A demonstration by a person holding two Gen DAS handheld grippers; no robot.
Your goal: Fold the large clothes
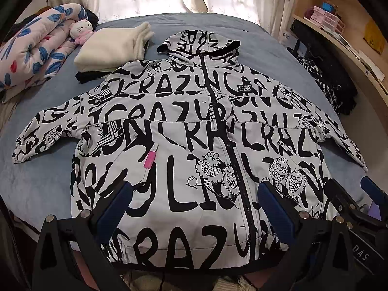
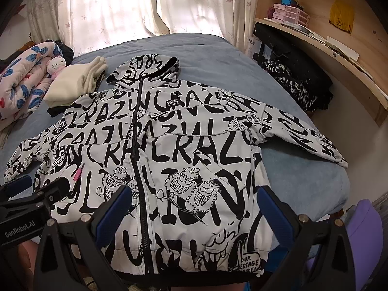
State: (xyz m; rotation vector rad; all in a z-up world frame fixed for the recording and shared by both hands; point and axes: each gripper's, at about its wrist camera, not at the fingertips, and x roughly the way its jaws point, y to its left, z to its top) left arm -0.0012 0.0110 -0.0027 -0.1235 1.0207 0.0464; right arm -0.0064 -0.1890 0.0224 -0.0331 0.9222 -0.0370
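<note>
Jacket [image 1: 184,140] flat on bed [image 1: 48,184], both grippers wide apart above

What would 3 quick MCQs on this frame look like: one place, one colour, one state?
1. Where is the folded cream garment?
A. beside the jacket's hood
B. on the shelf
C. on the floor

2. What colour is the tag on the jacket?
A. green
B. pink
C. yellow

3. How does the jacket lie?
A. folded in half
B. rolled up
C. spread flat, zipped, sleeves out

Key: A, it sits on the bed next to the hood; B, the tag is bright pink; C, both sleeves extend sideways and no fingers grip it.
</note>
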